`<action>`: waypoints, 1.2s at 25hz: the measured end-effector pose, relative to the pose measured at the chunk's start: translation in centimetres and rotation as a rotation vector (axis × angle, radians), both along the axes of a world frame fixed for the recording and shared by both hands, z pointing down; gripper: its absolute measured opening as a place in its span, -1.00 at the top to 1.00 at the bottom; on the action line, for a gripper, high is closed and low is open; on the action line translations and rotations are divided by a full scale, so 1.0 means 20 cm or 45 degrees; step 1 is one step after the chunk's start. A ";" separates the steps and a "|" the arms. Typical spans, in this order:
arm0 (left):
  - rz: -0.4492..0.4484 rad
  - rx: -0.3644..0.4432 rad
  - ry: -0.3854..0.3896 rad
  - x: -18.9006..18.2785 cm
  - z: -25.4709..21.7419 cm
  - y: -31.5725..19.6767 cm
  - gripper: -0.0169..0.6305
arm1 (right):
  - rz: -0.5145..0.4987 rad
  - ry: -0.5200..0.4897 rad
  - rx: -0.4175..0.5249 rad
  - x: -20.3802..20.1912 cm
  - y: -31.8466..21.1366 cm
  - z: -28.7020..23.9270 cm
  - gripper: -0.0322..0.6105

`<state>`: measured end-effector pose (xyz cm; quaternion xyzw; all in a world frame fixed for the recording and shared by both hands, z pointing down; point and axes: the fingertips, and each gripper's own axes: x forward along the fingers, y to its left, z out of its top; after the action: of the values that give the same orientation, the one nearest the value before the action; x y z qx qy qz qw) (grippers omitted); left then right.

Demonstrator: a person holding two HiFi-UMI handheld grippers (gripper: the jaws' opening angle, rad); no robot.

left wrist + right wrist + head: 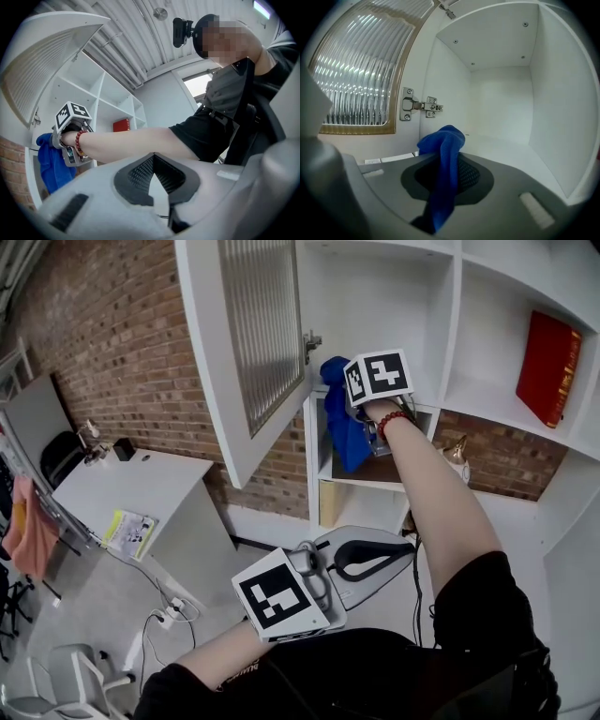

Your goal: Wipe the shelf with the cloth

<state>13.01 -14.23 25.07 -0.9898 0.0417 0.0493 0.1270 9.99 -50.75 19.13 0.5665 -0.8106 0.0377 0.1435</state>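
The blue cloth (343,432) hangs at the front edge of the white shelf unit (380,296), bunched between the jaws of my right gripper (345,390), which is shut on it. In the right gripper view the cloth (446,140) drapes over the closed jaws of the right gripper (450,161), and the compartment's white floor (506,150) lies just beyond. My left gripper (398,549) is held low near the person's body, shut with nothing in it. The left gripper view looks past the left gripper's (152,157) jaws at the right gripper (70,136) and the cloth (51,164).
The cabinet door (253,334) with ribbed glass stands open to the left; its hinge (419,106) is close to the cloth. A red book (548,367) leans in the right compartment. A white desk (131,488) stands by the brick wall at left.
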 end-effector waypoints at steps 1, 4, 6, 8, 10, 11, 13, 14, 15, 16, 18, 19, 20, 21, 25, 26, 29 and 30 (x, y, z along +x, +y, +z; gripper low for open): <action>0.013 0.000 0.002 0.02 0.00 0.00 0.95 | 0.011 0.007 0.002 0.03 0.01 0.00 0.71; 0.046 0.002 0.008 0.07 -0.01 0.02 0.95 | 0.036 0.012 -0.001 0.11 0.03 0.00 0.71; 0.064 0.008 0.011 0.09 -0.02 0.03 0.95 | 0.053 0.003 -0.001 0.16 0.04 0.00 0.71; 0.082 0.014 0.012 0.11 -0.03 0.04 0.95 | 0.076 0.000 0.002 0.22 0.06 0.00 0.71; 0.099 0.019 0.011 0.14 -0.04 0.05 0.95 | 0.099 0.001 0.005 0.29 0.08 0.00 0.71; 0.107 0.021 0.010 0.15 -0.04 0.06 0.95 | 0.109 0.000 0.004 0.32 0.09 0.00 0.71; 0.125 0.022 0.008 0.18 -0.04 0.07 0.95 | 0.124 -0.004 0.002 0.38 0.10 0.00 0.71; 0.133 0.022 0.005 0.19 -0.04 0.08 0.95 | 0.131 -0.006 0.000 0.41 0.11 0.01 0.71; 0.140 0.022 0.001 0.20 -0.04 0.09 0.95 | 0.139 -0.008 -0.003 0.43 0.12 0.01 0.71; 0.145 0.021 -0.002 0.21 -0.04 0.10 0.95 | 0.149 -0.008 -0.006 0.46 0.13 0.01 0.71; 0.154 0.019 -0.002 0.23 -0.04 0.11 0.95 | 0.173 -0.007 -0.004 0.50 0.14 0.01 0.71; 0.158 0.017 0.001 0.24 -0.04 0.12 0.95 | 0.184 -0.004 0.002 0.52 0.15 0.01 0.71; 0.160 0.015 0.003 0.24 -0.04 0.13 0.95 | 0.193 0.000 0.011 0.53 0.16 0.01 0.72; 0.162 0.015 0.005 0.25 -0.05 0.14 0.95 | 0.201 0.004 0.022 0.55 0.16 0.01 0.72; 0.140 0.018 0.007 0.27 -0.05 0.20 0.95 | 0.244 0.056 0.065 0.60 0.19 0.01 0.72; 0.130 0.016 0.014 0.27 -0.05 0.21 0.95 | 0.256 0.080 0.075 0.61 0.20 0.01 0.72; 0.086 0.015 0.037 0.24 -0.03 0.25 0.95 | 0.290 0.109 0.089 0.65 0.21 0.01 0.72; 0.069 0.013 0.049 0.22 -0.02 0.27 0.95 | 0.301 0.093 0.086 0.67 0.22 0.01 0.72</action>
<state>17.48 -8.84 24.58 -0.9887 0.0171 0.0720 0.1300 23.34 -46.39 19.28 0.6637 -0.7331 0.0064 0.1485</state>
